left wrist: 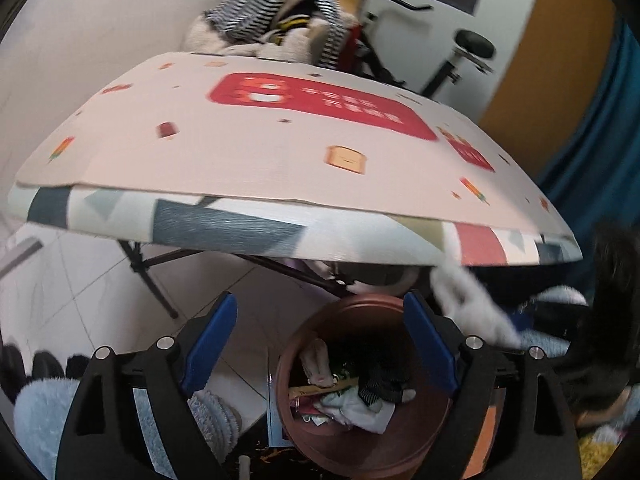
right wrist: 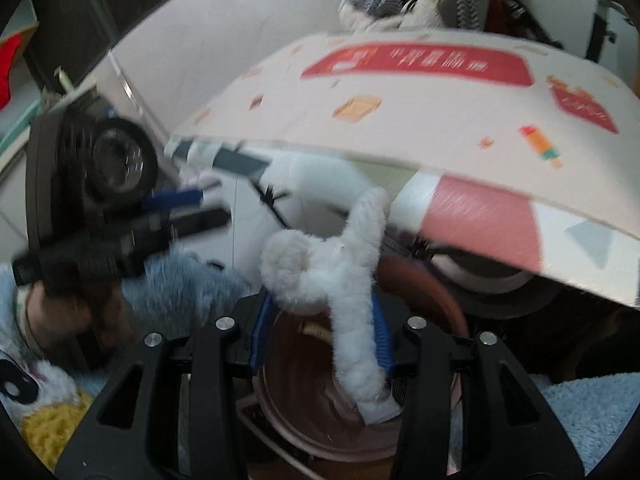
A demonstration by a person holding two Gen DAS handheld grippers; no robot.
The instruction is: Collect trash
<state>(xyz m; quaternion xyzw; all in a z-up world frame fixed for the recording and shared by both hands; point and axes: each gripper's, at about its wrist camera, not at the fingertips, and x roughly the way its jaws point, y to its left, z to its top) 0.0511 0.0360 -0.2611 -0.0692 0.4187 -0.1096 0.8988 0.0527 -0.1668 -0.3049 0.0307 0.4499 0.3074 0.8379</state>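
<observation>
A round brown trash bin stands on the floor below the table edge, with wrappers, paper and cloth scraps inside. My left gripper is open and empty, hovering over the bin's left side. My right gripper has its jaws partly apart, and a white fluffy item lies between them against the right finger, above the bin. Whether the jaws clamp it is unclear. The fluffy item also shows in the left wrist view. The left gripper shows in the right wrist view.
A folding table covered with a pink printed cardboard sheet overhangs the bin. A pile of clothes and an exercise bike stand behind. Table legs cross the tiled floor. Blue fluffy sleeves flank the grippers.
</observation>
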